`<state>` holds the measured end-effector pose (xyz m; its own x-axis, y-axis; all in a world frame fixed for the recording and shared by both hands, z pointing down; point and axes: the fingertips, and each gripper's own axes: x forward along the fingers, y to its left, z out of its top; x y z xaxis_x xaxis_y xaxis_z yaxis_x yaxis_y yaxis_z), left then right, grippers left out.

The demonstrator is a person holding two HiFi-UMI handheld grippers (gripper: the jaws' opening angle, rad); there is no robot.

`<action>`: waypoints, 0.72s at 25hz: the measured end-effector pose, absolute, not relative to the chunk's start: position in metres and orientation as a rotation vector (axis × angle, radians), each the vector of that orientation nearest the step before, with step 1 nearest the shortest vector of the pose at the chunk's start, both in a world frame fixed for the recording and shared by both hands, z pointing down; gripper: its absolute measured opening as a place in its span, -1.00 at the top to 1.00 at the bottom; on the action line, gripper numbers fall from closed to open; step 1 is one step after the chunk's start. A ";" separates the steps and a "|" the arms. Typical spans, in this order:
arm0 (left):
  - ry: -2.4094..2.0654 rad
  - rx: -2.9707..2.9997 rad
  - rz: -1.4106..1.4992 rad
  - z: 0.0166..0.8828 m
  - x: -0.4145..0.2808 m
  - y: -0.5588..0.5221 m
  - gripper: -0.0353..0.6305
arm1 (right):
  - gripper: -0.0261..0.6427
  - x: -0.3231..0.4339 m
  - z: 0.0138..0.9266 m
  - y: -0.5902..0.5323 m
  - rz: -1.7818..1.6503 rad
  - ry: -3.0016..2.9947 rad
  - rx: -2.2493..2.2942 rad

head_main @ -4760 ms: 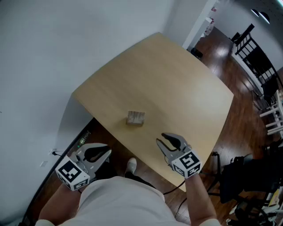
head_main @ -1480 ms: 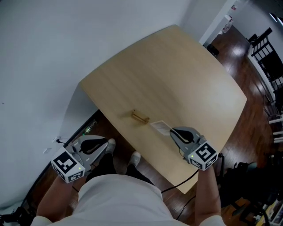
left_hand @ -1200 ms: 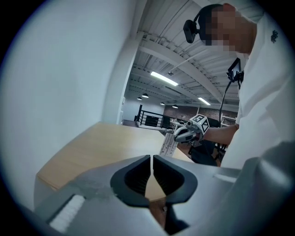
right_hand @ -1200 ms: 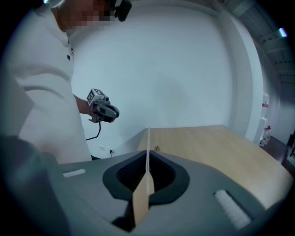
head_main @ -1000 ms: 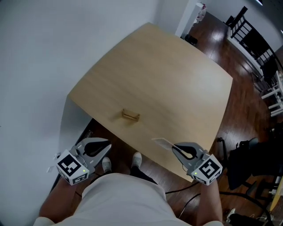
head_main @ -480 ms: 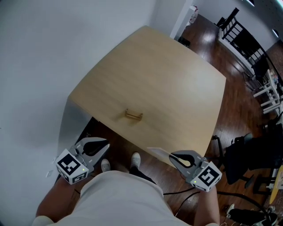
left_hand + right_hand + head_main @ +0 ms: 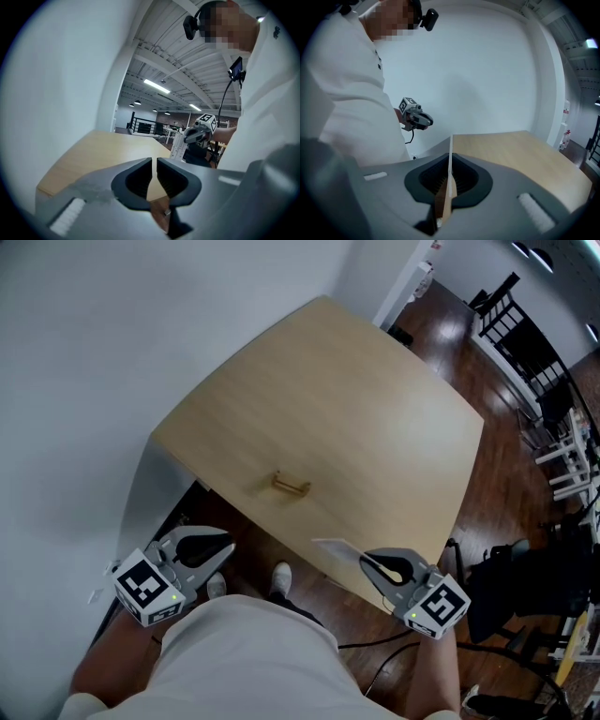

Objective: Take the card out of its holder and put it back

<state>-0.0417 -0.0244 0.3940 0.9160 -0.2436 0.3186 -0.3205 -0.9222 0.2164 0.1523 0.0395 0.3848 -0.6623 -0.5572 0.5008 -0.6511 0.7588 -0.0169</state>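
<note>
A small wooden card holder (image 7: pixel 292 486) stands empty on the light wooden table (image 7: pixel 356 418), near its front edge. My right gripper (image 7: pixel 364 561) is shut on the white card (image 7: pixel 335 547) and holds it at the table's near edge, right of the holder and nearer to me. The right gripper view shows the card (image 7: pixel 451 147) edge-on, clamped between the jaws of the right gripper (image 7: pixel 451 161). My left gripper (image 7: pixel 229 551) hangs off the table to the lower left. In its own view the left gripper (image 7: pixel 154 165) is shut with nothing in it.
A white wall runs along the table's left side. Dark wooden floor lies below and to the right, with black chairs (image 7: pixel 525 329) far right and cables near the person's feet. The person's white shirt (image 7: pixel 253 662) fills the bottom of the head view.
Earlier the card stood in the holder. The right gripper then drew it out and back toward me; over the last half second it has hardly moved. The left gripper stays put.
</note>
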 end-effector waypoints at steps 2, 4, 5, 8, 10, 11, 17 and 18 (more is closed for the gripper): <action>-0.435 2.806 0.424 0.395 -0.045 -0.026 0.78 | 0.86 0.154 0.388 0.020 0.282 -2.484 0.921; -0.456 2.792 0.416 0.396 -0.049 -0.025 0.78 | 0.86 0.154 0.394 -0.001 0.282 -2.481 0.903; -0.471 2.785 0.409 0.396 -0.050 -0.024 0.78 | 0.86 0.153 0.397 -0.011 0.278 -2.478 0.888; -0.541 2.765 0.387 0.396 -0.058 -0.023 0.78 | 0.86 0.150 0.406 -0.046 0.266 -2.482 0.842; -0.599 2.745 0.369 0.398 -0.061 -0.022 0.78 | 0.86 0.150 0.413 -0.069 0.255 -2.489 0.817; -0.627 2.733 0.361 0.399 -0.063 -0.021 0.78 | 0.86 0.150 0.418 -0.079 0.251 -2.491 0.804; -0.765 2.676 0.340 0.402 -0.077 -0.009 0.78 | 0.86 0.138 0.446 -0.122 0.273 -2.492 0.721; -0.786 2.667 0.338 0.402 -0.079 -0.008 0.78 | 0.86 0.135 0.450 -0.126 0.279 -2.494 0.707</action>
